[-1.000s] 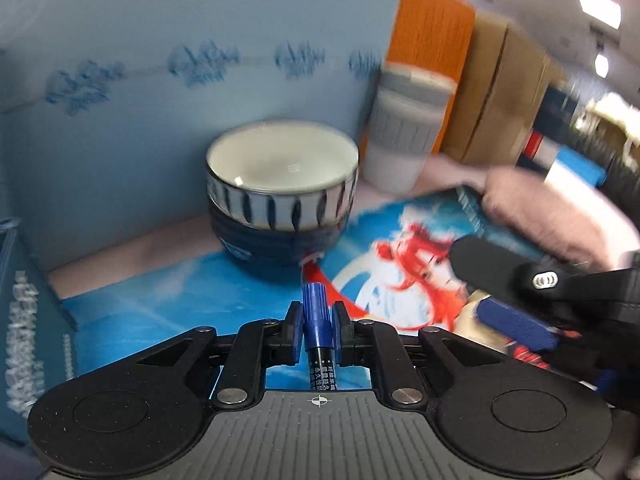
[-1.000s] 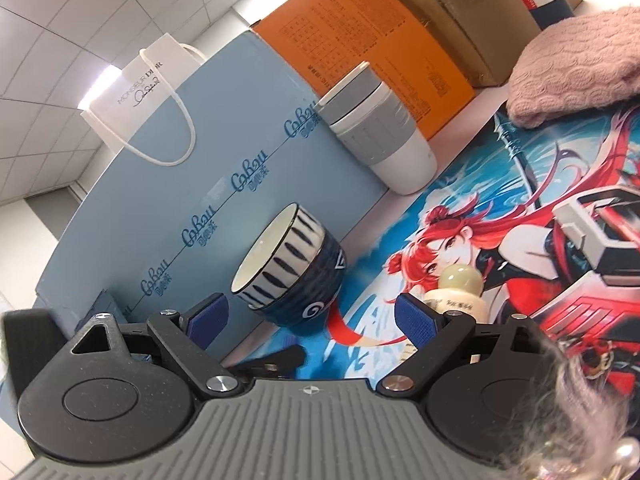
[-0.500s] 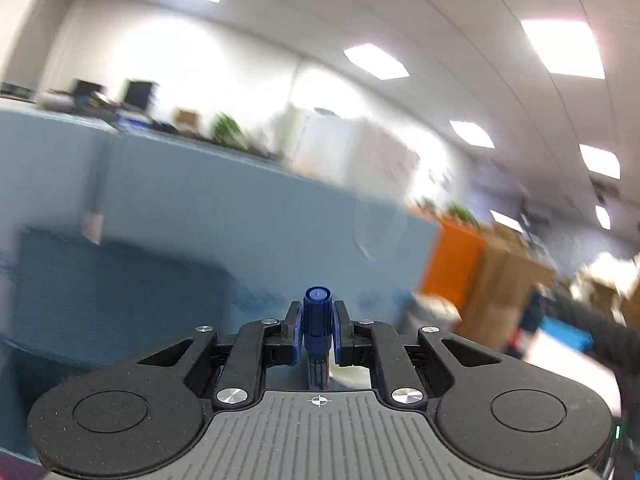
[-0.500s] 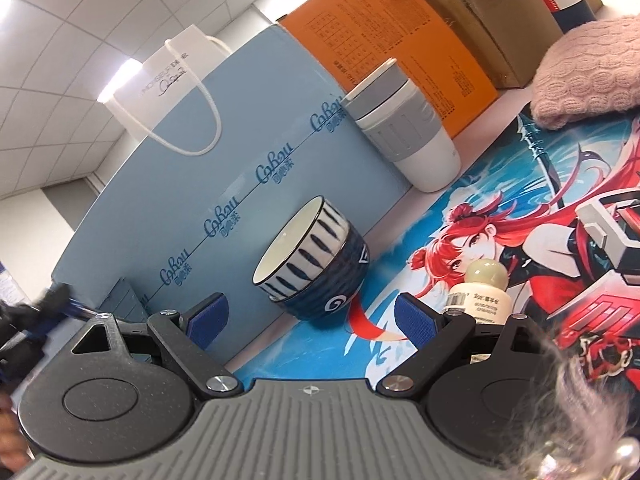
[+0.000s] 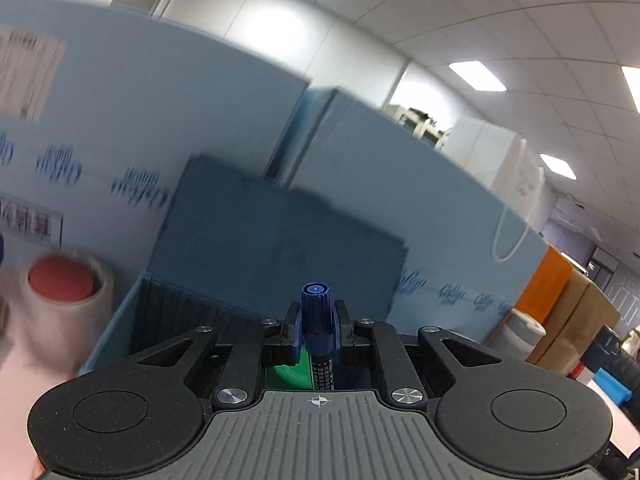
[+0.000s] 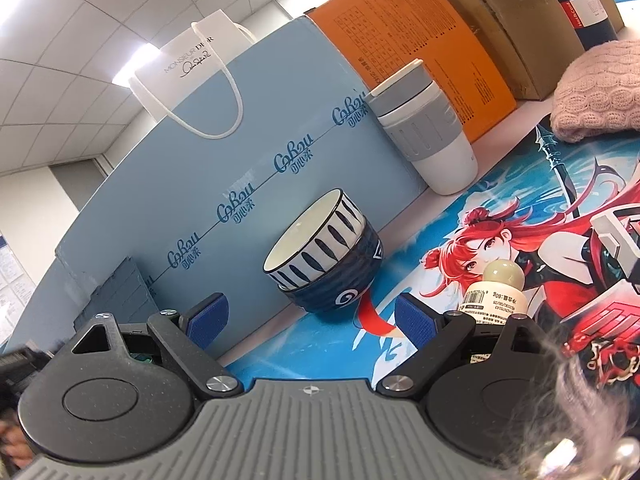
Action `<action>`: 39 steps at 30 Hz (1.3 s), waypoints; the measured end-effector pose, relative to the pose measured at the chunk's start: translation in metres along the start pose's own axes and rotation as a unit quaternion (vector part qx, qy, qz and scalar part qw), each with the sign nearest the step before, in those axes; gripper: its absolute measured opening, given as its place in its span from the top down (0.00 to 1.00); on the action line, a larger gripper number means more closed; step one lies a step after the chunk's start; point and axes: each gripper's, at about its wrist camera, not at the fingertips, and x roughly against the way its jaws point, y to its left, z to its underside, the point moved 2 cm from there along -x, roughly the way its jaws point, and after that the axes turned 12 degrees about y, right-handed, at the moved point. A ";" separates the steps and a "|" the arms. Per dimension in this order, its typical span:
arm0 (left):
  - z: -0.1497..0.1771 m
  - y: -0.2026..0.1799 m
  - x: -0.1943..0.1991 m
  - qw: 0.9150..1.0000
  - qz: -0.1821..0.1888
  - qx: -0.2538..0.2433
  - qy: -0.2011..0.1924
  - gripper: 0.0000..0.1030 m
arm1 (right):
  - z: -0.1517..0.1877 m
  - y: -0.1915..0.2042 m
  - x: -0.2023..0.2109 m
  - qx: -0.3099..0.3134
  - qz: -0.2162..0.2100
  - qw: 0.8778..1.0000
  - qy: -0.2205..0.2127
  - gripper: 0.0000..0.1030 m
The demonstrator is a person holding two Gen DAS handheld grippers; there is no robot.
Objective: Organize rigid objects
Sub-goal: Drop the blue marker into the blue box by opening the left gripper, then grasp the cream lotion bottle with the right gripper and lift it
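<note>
Gripping a blue marker (image 5: 316, 312) upright between closed fingers, the left gripper (image 5: 316, 326) hovers above an open blue storage box (image 5: 120, 320); something green shows inside at 6 o'clock. The right gripper (image 6: 310, 320) waits empty, fingers spread wide. Beyond it, at 12 o'clock, sit stacked bowls (image 6: 324, 264); a small bottle (image 6: 498, 292) at 3 o'clock and a lidded cup (image 6: 428, 136) at 1 o'clock look unsorted. Judged roughly midway.
</note>
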 end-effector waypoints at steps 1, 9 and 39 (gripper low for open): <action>0.001 0.004 -0.003 1.000 0.005 0.009 0.006 0.87 | 0.000 0.000 0.000 0.000 0.001 1.000 0.000 0.12; 0.009 0.030 -0.002 0.999 -0.029 0.022 0.039 0.78 | 0.002 -0.001 0.005 -0.001 0.003 1.000 -0.010 0.12; 0.037 -0.059 0.008 0.979 0.164 -0.054 0.104 0.06 | -0.005 -0.041 0.043 -0.092 0.153 0.984 -0.010 0.10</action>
